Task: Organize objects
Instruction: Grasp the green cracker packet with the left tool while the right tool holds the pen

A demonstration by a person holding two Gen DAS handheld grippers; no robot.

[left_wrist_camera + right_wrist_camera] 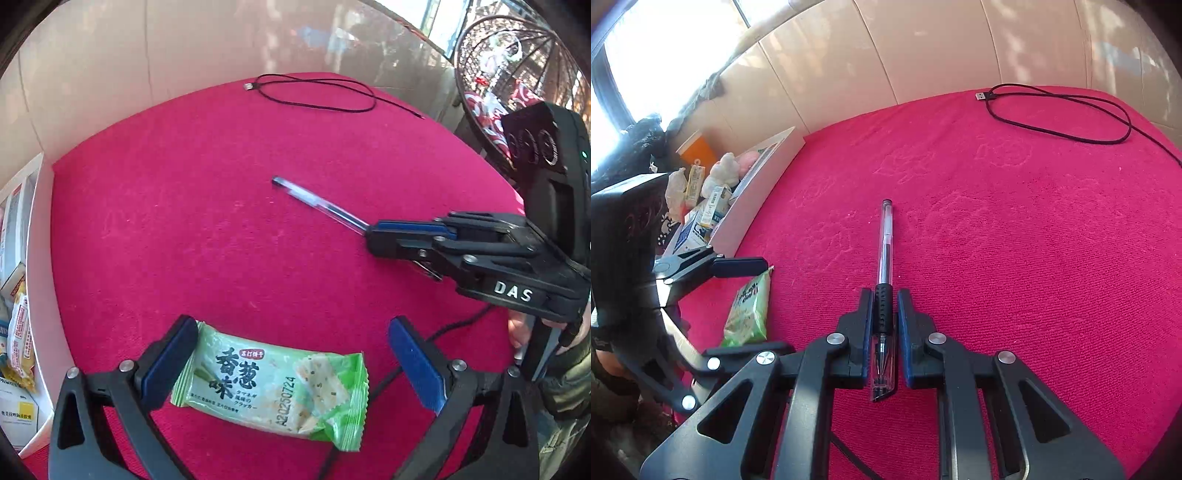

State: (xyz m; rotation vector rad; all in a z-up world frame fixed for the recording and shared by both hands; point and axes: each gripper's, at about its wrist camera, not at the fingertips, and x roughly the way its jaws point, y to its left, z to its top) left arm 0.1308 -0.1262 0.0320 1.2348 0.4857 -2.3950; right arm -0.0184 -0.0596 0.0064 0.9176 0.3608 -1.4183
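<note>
The clear pen (885,258) was pinched at its black grip by the right gripper (884,314), its capped end pointing away over the pink cloth (1015,258). The green cracker packet (273,391) lay flat on the same cloth, between the spread fingers of the left gripper (291,365), and I could not tell if they touched it. A black cable (1060,114) lay looped far behind. A white box (757,206) with small packets stood beside the cloth.
</note>
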